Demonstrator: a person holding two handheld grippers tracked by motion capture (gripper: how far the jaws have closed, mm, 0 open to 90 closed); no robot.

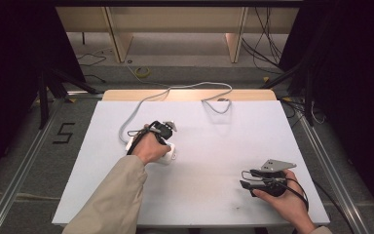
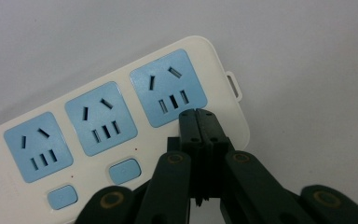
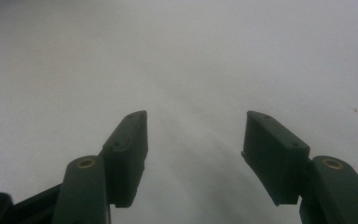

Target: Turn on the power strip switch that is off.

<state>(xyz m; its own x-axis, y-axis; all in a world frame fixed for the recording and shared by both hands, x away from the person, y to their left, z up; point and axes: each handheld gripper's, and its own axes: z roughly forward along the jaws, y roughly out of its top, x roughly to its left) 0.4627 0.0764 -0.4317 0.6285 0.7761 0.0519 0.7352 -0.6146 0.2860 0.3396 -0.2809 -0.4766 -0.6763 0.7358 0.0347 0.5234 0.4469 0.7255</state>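
Note:
A white power strip (image 2: 121, 121) with three blue sockets and two blue switches lies on the white table (image 1: 214, 141). My left gripper (image 2: 198, 114) is shut with nothing between its jaws. Its tips hang over the strip just below the end socket (image 2: 168, 86); whether they touch it I cannot tell. In the high view the left gripper (image 1: 161, 136) points down at the strip (image 1: 169, 155) left of the table's middle. My right gripper (image 1: 245, 179) hovers near the front right, open and holding nothing. From its own camera the right gripper (image 3: 196, 119) has bare tabletop between its jaws.
The strip's grey cable (image 1: 175, 89) runs to the far edge and loops back to a plug end (image 1: 222, 101) on the table. Metal rails (image 1: 321, 156) flank the table. Loose cables and wooden furniture legs (image 1: 119, 41) stand on the floor behind.

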